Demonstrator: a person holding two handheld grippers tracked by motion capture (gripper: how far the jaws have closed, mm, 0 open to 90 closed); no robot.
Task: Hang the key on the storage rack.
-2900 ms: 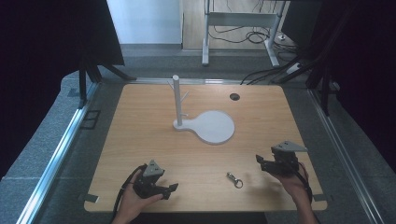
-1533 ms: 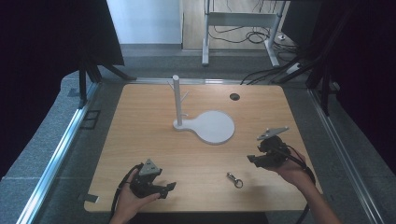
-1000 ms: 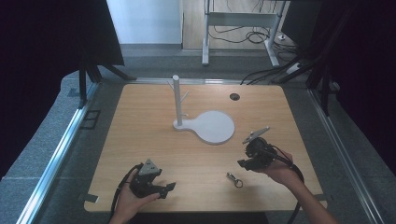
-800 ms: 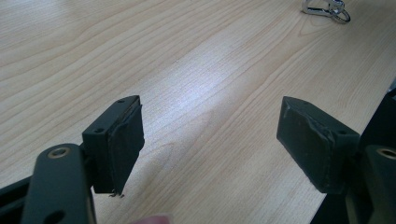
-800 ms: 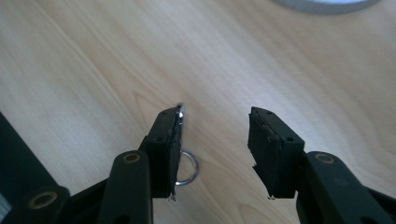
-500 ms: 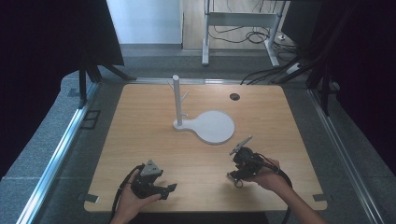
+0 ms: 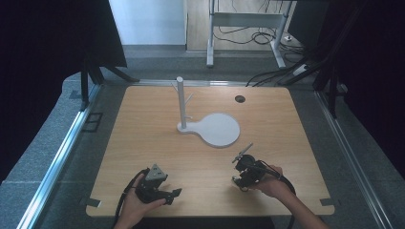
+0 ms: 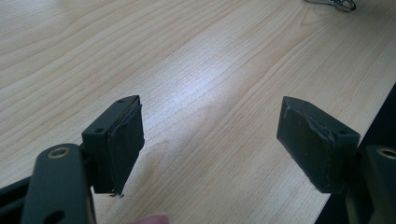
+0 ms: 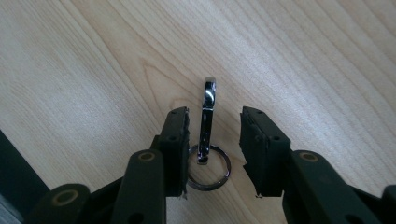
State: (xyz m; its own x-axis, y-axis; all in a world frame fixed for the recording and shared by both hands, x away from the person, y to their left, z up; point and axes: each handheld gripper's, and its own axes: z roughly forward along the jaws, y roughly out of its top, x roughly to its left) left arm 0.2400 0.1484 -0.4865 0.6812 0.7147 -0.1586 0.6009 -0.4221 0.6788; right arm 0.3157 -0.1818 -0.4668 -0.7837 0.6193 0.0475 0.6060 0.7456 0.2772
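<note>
The right gripper (image 9: 212, 154) is straddling the shiny metal snap-hook keyring (image 9: 208, 140), jaws parted either side, not gripping. Squeeze squarely on the clasp's shank. The left gripper (image 8: 210, 140) is sitting spread wide, well left of the keyring.

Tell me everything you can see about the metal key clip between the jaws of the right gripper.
The key clip looks like shiny chromed metal: a narrow snap hook with a rounded tip, joined at its near end to a thin split ring. It lies flat on the light wooden table, hook pointing away from the right gripper. The open jaws stand on either side of the hook; whether they touch it is unclear. One jaw overlaps the ring's edge.
</note>
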